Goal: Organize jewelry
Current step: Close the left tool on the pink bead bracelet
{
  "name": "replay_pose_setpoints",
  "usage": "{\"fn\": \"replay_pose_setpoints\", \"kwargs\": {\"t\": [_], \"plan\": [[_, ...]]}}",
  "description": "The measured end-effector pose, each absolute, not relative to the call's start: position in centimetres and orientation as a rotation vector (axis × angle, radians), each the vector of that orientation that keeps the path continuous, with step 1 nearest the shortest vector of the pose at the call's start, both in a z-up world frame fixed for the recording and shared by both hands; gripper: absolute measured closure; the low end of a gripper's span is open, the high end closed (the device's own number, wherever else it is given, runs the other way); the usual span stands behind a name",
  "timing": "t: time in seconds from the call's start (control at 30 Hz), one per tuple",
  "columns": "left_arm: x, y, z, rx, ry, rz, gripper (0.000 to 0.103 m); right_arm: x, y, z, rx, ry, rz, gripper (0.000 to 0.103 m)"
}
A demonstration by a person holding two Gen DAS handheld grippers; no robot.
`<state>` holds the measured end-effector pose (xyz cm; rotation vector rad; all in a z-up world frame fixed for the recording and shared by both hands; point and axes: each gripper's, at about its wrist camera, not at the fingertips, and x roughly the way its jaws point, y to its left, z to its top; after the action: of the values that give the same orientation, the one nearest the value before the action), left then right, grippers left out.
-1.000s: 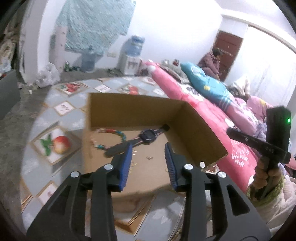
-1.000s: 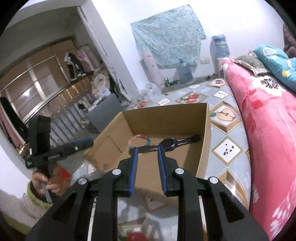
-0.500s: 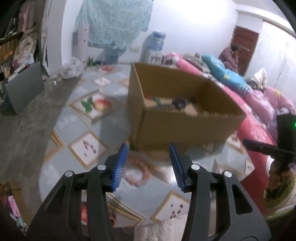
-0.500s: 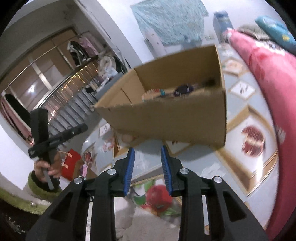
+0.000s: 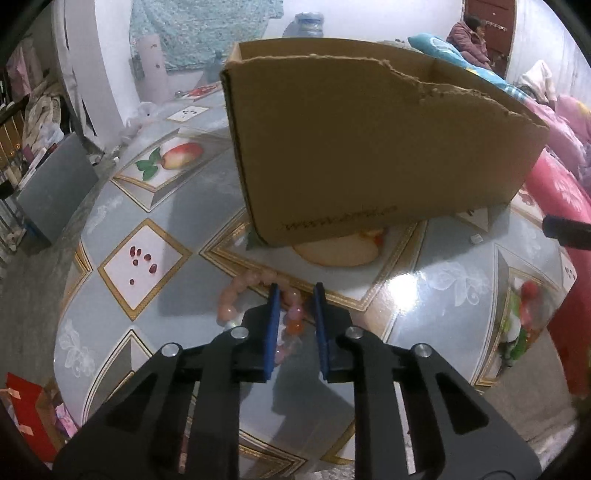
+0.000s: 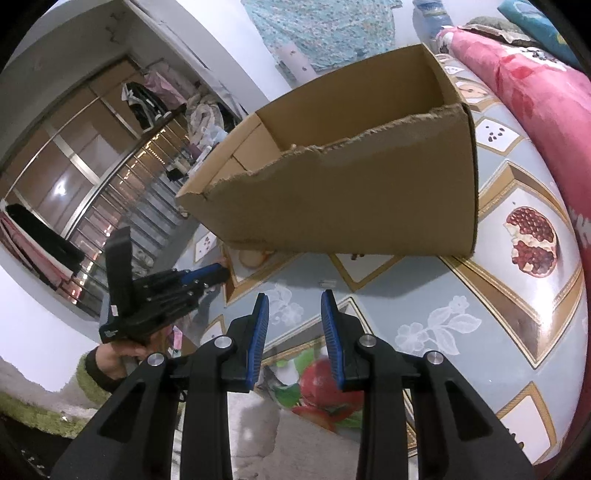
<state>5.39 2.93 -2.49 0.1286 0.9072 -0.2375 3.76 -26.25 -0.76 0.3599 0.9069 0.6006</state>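
A pink bead bracelet point(image 5: 236, 299) lies on the round table in front of the cardboard box point(image 5: 369, 155). My left gripper point(image 5: 295, 291) is open, low over the table, its blue pads on either side of the bracelet's right-hand beads. My right gripper point(image 6: 293, 301) is open and empty above the table's front edge, before the box point(image 6: 351, 206). The left gripper also shows in the right wrist view point(image 6: 207, 275). The box's contents are hidden from both views.
The table point(image 5: 443, 280) has a fruit-pattern glossy cover. A pink quilted bed point(image 6: 546, 92) runs along the table's right side. A grey panel point(image 5: 55, 188) and clutter stand at the left, a person point(image 5: 472, 33) sits far back.
Both grippers have dropped from above the box down to the table in front of it. The left one has come down around the pink bracelet. The watch and bead bracelet inside the box are out of sight.
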Motion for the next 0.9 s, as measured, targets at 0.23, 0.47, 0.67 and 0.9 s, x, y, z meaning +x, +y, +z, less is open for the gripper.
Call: {"fn": "replay_pose_setpoints", "kwargs": {"t": [0.23, 0.47, 0.67, 0.9], "plan": [[5.2, 2.0, -2.6, 0.118, 0.895, -0.275, 0.095, 4.2, -26.2, -1.2, 0.369, 0.92, 0.59, 0.074], [3.6, -2.6, -2.8, 0.118, 0.882, -0.446, 0.095, 4.4, -24.8, -1.5, 0.287, 0.925, 0.541, 0.074], [3.1, -4.1, -2.7, 0.111, 0.879, -0.489, 0.095, 4.8, -22.8, -2.1, 0.227, 0.922, 0.504, 0.074], [3.2, -3.1, -2.8, 0.066, 0.885, -0.505, 0.095, 5.9, -19.9, -3.0, 0.112, 0.915, 0.43, 0.075]]}}
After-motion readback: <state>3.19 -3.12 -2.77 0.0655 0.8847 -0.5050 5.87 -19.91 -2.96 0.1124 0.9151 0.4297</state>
